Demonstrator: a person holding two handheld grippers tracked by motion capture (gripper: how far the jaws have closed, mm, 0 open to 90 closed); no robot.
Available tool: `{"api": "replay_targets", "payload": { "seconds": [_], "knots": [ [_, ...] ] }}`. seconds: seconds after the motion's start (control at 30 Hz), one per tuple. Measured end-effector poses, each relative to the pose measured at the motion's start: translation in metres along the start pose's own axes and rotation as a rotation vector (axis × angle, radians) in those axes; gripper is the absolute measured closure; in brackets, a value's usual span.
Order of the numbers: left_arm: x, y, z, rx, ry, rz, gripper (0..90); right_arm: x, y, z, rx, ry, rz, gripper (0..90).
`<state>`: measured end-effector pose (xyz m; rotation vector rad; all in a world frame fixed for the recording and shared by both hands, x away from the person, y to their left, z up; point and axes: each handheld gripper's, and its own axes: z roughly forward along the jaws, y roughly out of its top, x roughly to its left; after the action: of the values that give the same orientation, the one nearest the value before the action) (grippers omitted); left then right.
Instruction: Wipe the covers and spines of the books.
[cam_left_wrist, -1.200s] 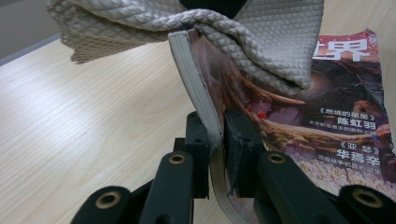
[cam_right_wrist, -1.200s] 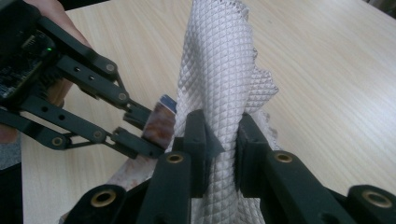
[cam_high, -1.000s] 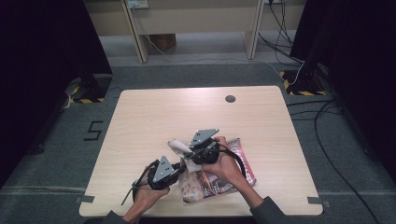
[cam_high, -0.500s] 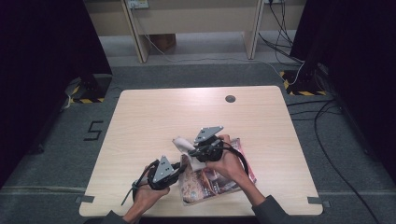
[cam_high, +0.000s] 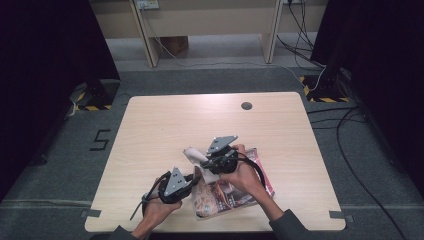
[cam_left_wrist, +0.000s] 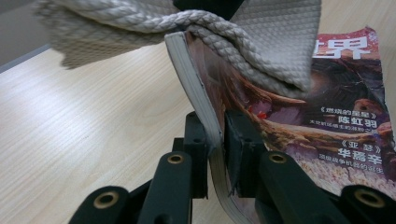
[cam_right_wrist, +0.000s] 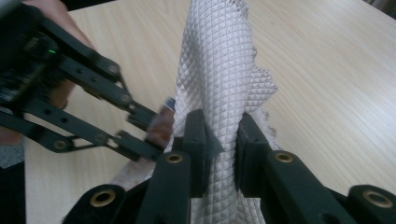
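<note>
Magazine (cam_left_wrist: 336, 135) clamped at its spine edge between the closed jaws of the left gripper (cam_left_wrist: 215, 140), cover curling away to that tool's right, far end on the wooden table (cam_high: 165, 125). Pale quilted cloth (cam_right_wrist: 219, 79) pinched upright in the closed right gripper (cam_right_wrist: 219, 144), draped with a braided cord (cam_left_wrist: 154, 16) over the magazine's raised corner just ahead of the left jaws. Possibly touching the spine; hard to tell.
</note>
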<state>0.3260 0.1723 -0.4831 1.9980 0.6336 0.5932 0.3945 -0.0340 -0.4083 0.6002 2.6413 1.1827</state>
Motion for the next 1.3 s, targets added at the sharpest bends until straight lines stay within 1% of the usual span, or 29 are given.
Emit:
{"api": "replay_targets", "payload": {
  "seconds": [0.03,0.07,0.1,0.17,0.2,0.33,0.37,0.5,0.53,0.57,0.63,0.67,0.7,0.73,0.77,0.8,0.87,0.9,0.97,1.0,1.07,1.13,1.17,1.23,1.3],
  "knots": [
    [0.000,0.000,0.000,0.003,-0.001,0.001,78.8,-0.003,-0.002,0.000,0.002,-0.005,0.006,77.9],
    [0.000,0.000,0.000,0.003,-0.001,0.001,78.8,-0.003,-0.002,0.000,0.002,-0.005,0.006,77.9],
    [0.000,0.000,0.000,0.003,-0.001,0.001,78.8,-0.010,-0.006,-0.001,0.015,-0.010,0.028,77.9],
    [0.000,0.000,-0.001,0.003,-0.003,0.002,78.7,-0.017,-0.010,-0.002,0.029,-0.020,0.044,77.9],
    [0.000,0.000,-0.001,0.003,-0.003,0.002,78.7,-0.017,-0.010,-0.002,0.029,-0.020,0.044,77.9],
    [0.000,0.000,-0.001,0.001,-0.002,0.004,78.7,-0.030,-0.019,-0.004,0.043,-0.037,0.077,77.9],
    [-0.001,0.000,-0.001,-0.001,-0.002,0.006,78.7,-0.030,-0.019,-0.005,0.043,-0.037,0.076,77.9],
    [0.000,0.001,-0.002,-0.005,-0.005,0.007,78.8,-0.026,-0.016,-0.006,0.045,-0.044,0.061,78.0],
    [-0.001,0.001,-0.002,-0.005,-0.004,0.009,78.8,-0.025,-0.015,-0.006,0.038,-0.036,0.052,78.0],
    [-0.001,0.002,-0.001,-0.004,0.000,0.018,78.9,-0.019,-0.011,-0.006,0.029,-0.022,0.045,77.9],
    [-0.002,0.002,-0.001,-0.004,0.000,0.019,78.9,-0.012,-0.007,-0.005,0.029,-0.021,0.022,77.9],
    [-0.002,0.002,-0.001,-0.006,0.002,0.018,78.9,-0.012,-0.007,-0.005,0.029,-0.021,0.022,77.9],
    [-0.002,0.002,-0.001,-0.006,0.004,0.018,78.9,-0.006,-0.002,-0.004,0.020,-0.013,0.004,77.9],
    [-0.002,0.002,-0.001,-0.010,0.004,0.017,78.9,-0.006,-0.002,-0.004,0.020,-0.013,0.004,77.9],
    [-0.003,0.002,-0.002,-0.006,0.002,0.024,79.0,0.000,0.001,-0.004,0.011,0.000,-0.009,77.9],
    [-0.003,0.002,-0.002,-0.007,0.004,0.025,79.0,0.003,0.003,-0.004,0.005,0.001,-0.018,77.9],
    [-0.003,0.002,-0.002,-0.007,0.005,0.028,79.2,0.008,0.005,-0.004,0.000,0.014,-0.022,77.7],
    [-0.003,0.003,-0.002,-0.004,0.005,0.031,79.2,0.008,0.005,-0.004,0.000,0.014,-0.022,77.7],
    [-0.004,0.003,-0.002,-0.006,0.009,0.034,79.2,0.013,0.008,-0.005,-0.008,0.020,-0.028,77.5],
    [-0.004,0.003,-0.002,-0.007,0.008,0.035,79.2,0.015,0.009,-0.004,-0.019,0.032,-0.033,77.4],
    [-0.004,0.003,-0.002,-0.006,0.008,0.035,79.3,0.016,0.010,-0.004,-0.013,0.022,-0.053,77.5],
    [-0.004,0.003,-0.002,-0.007,0.007,0.036,79.2,0.016,0.010,-0.005,-0.008,0.026,-0.045,77.6],
    [-0.004,0.003,-0.002,-0.007,0.006,0.037,79.2,0.012,0.008,-0.005,-0.009,0.032,-0.037,77.7],
    [-0.004,0.003,-0.002,-0.007,0.006,0.038,79.2,0.009,0.007,-0.006,-0.002,0.026,-0.021,77.7],
    [-0.004,0.003,-0.002,-0.011,0.007,0.038,79.2,0.006,0.005,-0.006,0.003,0.021,-0.016,77.7]
  ]
}}
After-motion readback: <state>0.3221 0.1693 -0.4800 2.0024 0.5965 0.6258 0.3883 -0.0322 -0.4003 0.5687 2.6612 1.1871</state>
